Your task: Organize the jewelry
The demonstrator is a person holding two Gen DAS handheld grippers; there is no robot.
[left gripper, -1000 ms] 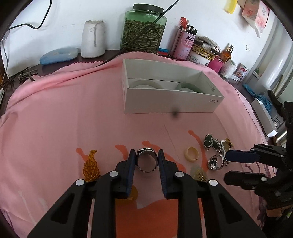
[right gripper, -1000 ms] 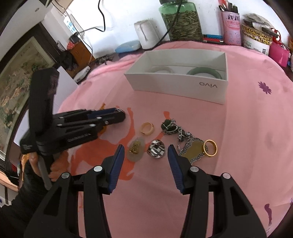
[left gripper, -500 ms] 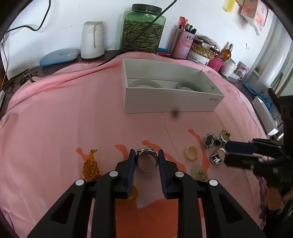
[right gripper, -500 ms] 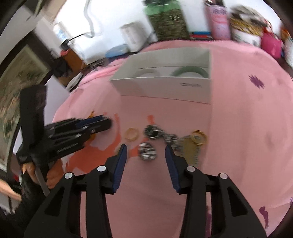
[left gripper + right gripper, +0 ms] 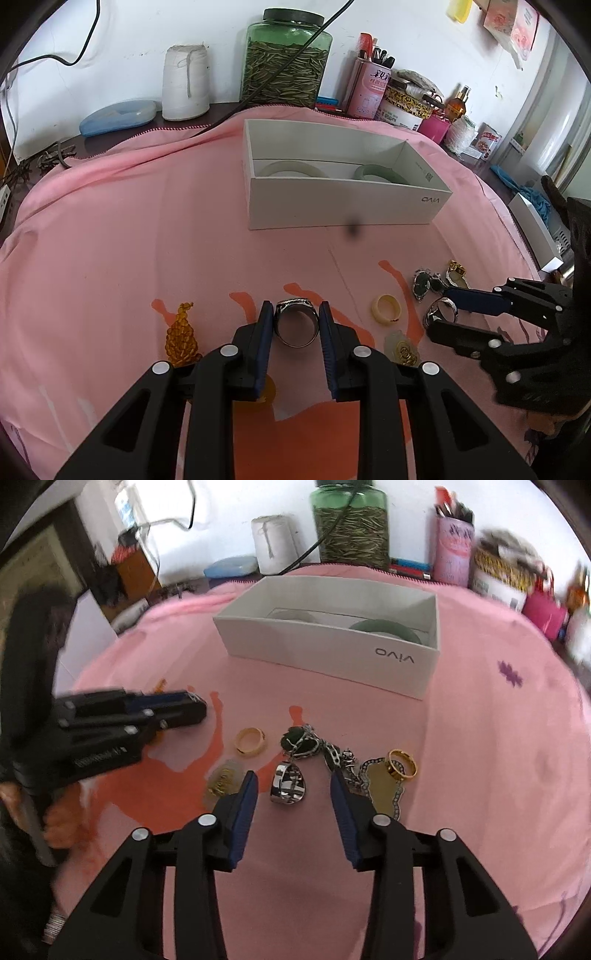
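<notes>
My left gripper [image 5: 296,314] is shut on a silver ring [image 5: 296,325], holding it upright just over the pink cloth [image 5: 129,240]. In the right wrist view it shows at the left as the left gripper [image 5: 202,708]. My right gripper [image 5: 293,784] straddles a broad-faced silver ring [image 5: 288,785] lying on the cloth. Its jaws are closing and the pads stand clear of the ring on both sides. From the left wrist view the right gripper [image 5: 448,317] brackets that same ring [image 5: 439,314]. Behind stands a white open box [image 5: 325,653] with two jade bangles [image 5: 386,629] inside.
Loose pieces lie around: a pale yellow ring [image 5: 250,741], a green stone pendant on a chain [image 5: 297,740], a gold ring [image 5: 402,766], a gold plaque [image 5: 384,786], an amber bead charm [image 5: 181,334]. A green jar [image 5: 286,59], a thread spool [image 5: 185,86] and tins line the wall.
The right gripper's jaws have narrowed around the broad silver ring, and the gripper has tilted and shifted a little. The left gripper with its ring has stayed put.
</notes>
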